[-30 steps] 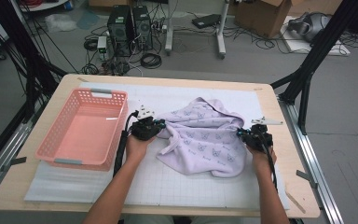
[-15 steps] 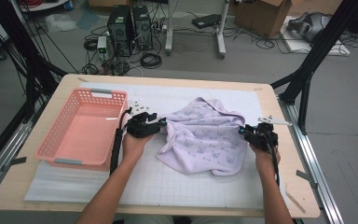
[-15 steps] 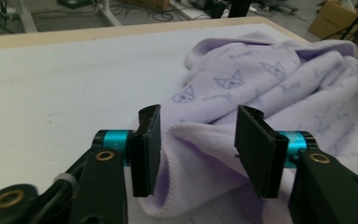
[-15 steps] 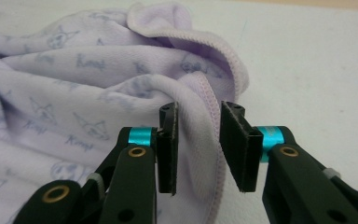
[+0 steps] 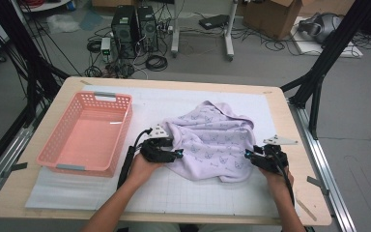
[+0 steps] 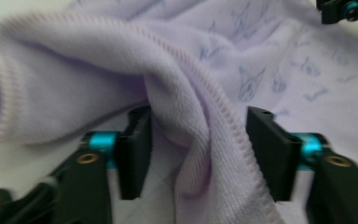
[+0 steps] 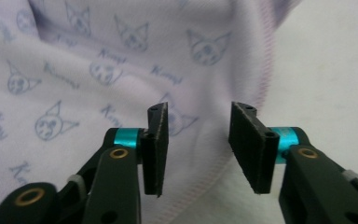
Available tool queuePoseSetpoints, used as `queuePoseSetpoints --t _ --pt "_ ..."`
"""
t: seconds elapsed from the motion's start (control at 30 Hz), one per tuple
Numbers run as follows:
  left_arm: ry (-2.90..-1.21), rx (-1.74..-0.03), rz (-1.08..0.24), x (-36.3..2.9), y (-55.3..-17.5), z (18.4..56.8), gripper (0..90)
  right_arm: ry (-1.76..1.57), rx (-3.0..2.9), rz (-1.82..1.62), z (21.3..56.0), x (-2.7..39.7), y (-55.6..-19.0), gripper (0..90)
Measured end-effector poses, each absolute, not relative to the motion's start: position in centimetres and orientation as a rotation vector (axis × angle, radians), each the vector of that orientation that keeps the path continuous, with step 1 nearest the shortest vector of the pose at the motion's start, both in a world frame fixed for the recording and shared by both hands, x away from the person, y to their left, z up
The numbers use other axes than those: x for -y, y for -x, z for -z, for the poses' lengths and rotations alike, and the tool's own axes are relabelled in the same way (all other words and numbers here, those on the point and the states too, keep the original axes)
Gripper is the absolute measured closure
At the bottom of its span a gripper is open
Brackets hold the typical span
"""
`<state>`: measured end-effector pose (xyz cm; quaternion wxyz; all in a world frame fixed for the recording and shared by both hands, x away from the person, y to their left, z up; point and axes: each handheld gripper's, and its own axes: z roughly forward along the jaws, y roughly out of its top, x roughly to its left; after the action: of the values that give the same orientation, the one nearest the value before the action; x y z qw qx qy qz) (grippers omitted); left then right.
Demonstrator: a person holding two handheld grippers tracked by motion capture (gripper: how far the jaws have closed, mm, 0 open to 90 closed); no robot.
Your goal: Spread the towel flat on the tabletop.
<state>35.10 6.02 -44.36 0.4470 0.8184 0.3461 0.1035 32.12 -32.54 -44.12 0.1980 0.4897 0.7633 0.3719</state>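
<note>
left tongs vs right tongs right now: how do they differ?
Left tongs straddle a raised fold of the lilac towel, cloth bunched between the jaws; right tongs sit over a flat stitched hem, jaws clear of it. Left tongs work the towel's basket-side edge, right tongs its opposite corner. Shared: both have just been moving their jaws and stand open, neither clamped.

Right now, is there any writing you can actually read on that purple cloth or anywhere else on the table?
"Kitty", or something close: a small script word printed again and again between the cat-face drawings on the lilac cloth; too blurred to be sure of the letters.
The pink basket: no label or writing that I can see.
The white gridded mat: ruled lines, no numbers that I can read.
</note>
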Motion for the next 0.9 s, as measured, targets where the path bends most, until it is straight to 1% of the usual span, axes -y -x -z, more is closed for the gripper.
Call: queuePoseSetpoints --t 0.03,0.07,0.1,0.17,0.23,0.3,0.5,0.6,0.63,0.67,0.73,0.83,0.9 --pt "-2.023 -0.877 -0.284 -5.9 -35.2 44.5 73.8 -1.371 -2.160 -1.024 44.4 32.2 -32.4 52.4" --pt "-1.998 -0.907 -0.297 -6.0 -35.4 44.5 76.9 -1.368 -2.179 -1.005 44.6 32.0 -32.7 53.4" --pt "-1.966 -0.932 -0.301 -6.1 -35.6 44.6 79.3 -1.366 -2.168 -1.000 44.6 31.8 -32.9 57.3" --pt "-1.922 -0.971 -0.318 -6.4 -36.0 44.6 79.9 -1.372 -2.158 -0.969 44.5 31.8 -33.4 72.3" --pt "-1.913 -0.986 -0.325 -6.7 -36.3 44.7 80.1 -1.372 -2.163 -0.966 44.5 31.7 -34.0 83.8" --pt "-1.906 -1.008 -0.340 -6.9 -36.6 44.7 80.1 -1.415 -2.156 -1.013 44.5 32.0 -34.7 86.6" --pt "-1.838 -1.048 -0.435 -7.4 -37.3 44.8 80.9 -1.496 -1.972 -1.047 44.0 32.9 -36.4 87.5" --pt "-1.828 -1.068 -0.436 -7.4 -37.6 44.9 80.3 -1.489 -1.911 -1.039 43.6 32.4 -37.1 87.5" --pt "-1.817 -1.070 -0.426 -7.5 -37.6 44.9 77.9 -1.493 -1.900 -1.041 43.6 32.2 -37.2 86.9" --pt "-1.803 -1.078 -0.408 -7.7 -37.6 44.7 71.9 -1.492 -1.899 -1.046 43.5 32.0 -37.2 85.1" --pt "-1.776 -1.080 -0.371 -8.1 -37.4 44.4 57.3 -1.476 -1.911 -1.039 43.3 31.7 -37.0 73.9" --pt "-1.784 -1.044 -0.354 -8.5 -36.8 44.0 47.4 -1.447 -1.926 -1.049 42.7 31.9 -36.3 61.7" --pt "-1.800 -1.020 -0.327 -8.6 -36.6 44.0 42.1 -1.434 -1.922 -1.077 42.1 32.1 -35.6 57.6"
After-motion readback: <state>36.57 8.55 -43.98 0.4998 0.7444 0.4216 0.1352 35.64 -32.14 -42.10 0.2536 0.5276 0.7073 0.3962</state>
